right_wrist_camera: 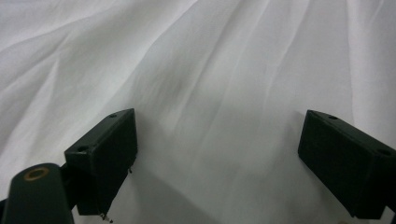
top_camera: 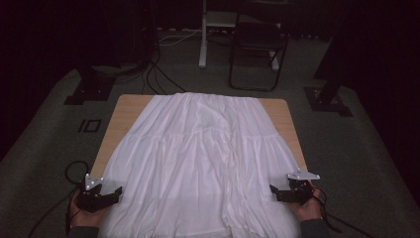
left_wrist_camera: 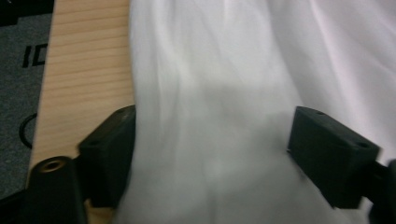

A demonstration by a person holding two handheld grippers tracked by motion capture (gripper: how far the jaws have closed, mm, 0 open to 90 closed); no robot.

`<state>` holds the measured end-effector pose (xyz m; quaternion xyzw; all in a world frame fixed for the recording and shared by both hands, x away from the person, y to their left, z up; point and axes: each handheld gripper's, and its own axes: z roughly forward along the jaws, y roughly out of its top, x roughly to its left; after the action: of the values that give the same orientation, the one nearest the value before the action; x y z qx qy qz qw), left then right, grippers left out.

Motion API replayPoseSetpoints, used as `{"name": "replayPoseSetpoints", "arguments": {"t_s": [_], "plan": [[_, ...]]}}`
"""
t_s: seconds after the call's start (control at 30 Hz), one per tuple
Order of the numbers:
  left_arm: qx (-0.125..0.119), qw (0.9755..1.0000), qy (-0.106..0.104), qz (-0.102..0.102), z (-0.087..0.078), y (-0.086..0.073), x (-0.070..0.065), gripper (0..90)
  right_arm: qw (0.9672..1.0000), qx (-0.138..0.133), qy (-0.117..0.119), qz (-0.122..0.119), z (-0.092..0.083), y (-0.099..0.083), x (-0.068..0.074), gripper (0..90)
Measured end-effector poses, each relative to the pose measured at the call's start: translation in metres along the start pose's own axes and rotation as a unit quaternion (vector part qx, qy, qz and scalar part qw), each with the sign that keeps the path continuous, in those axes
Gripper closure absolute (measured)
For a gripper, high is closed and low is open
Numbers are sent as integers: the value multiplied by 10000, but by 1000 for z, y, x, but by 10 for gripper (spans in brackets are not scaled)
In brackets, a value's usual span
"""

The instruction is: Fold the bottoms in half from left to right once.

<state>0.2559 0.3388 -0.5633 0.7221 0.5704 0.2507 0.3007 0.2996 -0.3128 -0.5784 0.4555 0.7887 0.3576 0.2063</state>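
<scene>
Skirt: white tiered garment, spread flat over most of the counter, waist end far from the person, hem end near, hem hanging off the near edge.
Handling: judged light, thin, very soft; will sag and bunch when lifted, slides easily on wood, no stiffness to push against. Not fragile, but a pinch could catch several layers at once.
Where to grip: judged best at the near hem corners or side edges, where the cloth edge is free and both grippers already sit; the middle gives nothing to pinch except a fold.
Look: plain white, faint gathered seams across it marking tiers, long lengthwise creases down the middle, slightly rumpled near the hem.
Left gripper: at the near left corner of the cloth; jaws wide apart in the left gripper view, fabric lying between them, pads not pressing on it.
Right gripper: at the near right edge of the cloth; jaws wide apart in the right gripper view, cloth under and between them, nothing pinched.
Counter: light wood, bare strips along the left, right and far corners.
Surroundings: dark carpet floor, folding chair beyond the far edge, cables on the floor.
</scene>
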Motion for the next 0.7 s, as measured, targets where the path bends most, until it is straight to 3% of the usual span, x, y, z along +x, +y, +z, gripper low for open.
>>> {"name": "replayPoseSetpoints", "arguments": {"t_s": [0.07,0.1,0.2,0.23,0.37,0.53,0.6,0.7], "plan": [[-7,9999,-115,84,-2,2,-1,288,10000,0,0,1,0,0,0,114],[-2,9998,-153,91,-3,3,-1,542,10000,0,-1,0,0,0,0,113],[9,9995,-295,82,-3,4,0,786,10000,3,41,-35,0,0,1,113],[30,9994,-341,84,-3,5,0,820,10000,6,48,-42,0,0,1,113],[16,9995,-282,161,-2,5,-2,851,10000,6,49,-40,0,0,1,113],[-65,9992,-375,125,-1,4,1,855,10000,5,49,-43,0,0,1,122],[-49,9994,-296,186,0,6,0,862,10000,-24,66,-57,-1,-1,1,137],[19,9990,-75,433,1,10,-3,866,10000,-52,52,-52,-2,-1,1,179]]}}
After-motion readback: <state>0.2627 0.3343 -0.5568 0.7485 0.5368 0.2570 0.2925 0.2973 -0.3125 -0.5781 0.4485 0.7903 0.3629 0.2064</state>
